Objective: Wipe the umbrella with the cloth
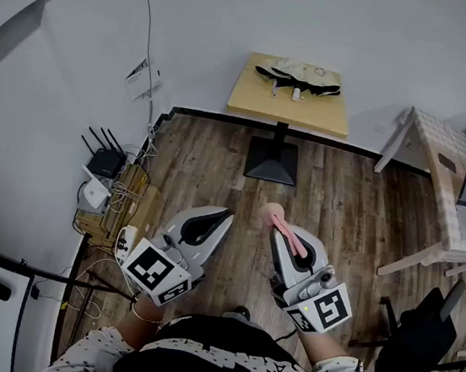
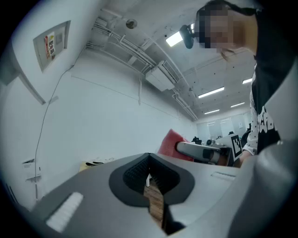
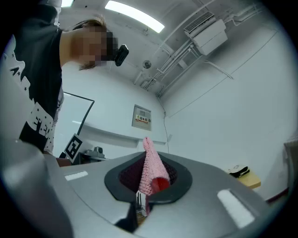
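Note:
A folded umbrella (image 1: pixel 298 81), cream and black, lies on a small wooden table (image 1: pixel 253 98) against the far wall. It is well ahead of both grippers. My right gripper (image 1: pixel 282 234) is shut on a pink knitted cloth (image 1: pixel 288 233), which sticks up out of the jaws as a cloth (image 3: pixel 151 169) peak in the right gripper view. My left gripper (image 1: pixel 220 218) is held beside it at the same height, shut with nothing in it. In the left gripper view its pads (image 2: pixel 148 179) meet, and the pink cloth (image 2: pixel 172 142) shows to the right.
The table stands on a black pedestal base (image 1: pixel 272 160) on wood flooring. A router and tangled cables (image 1: pixel 104 164) lie by the left wall. A white table (image 1: pixel 449 192) and a black office chair (image 1: pixel 417 341) stand at the right.

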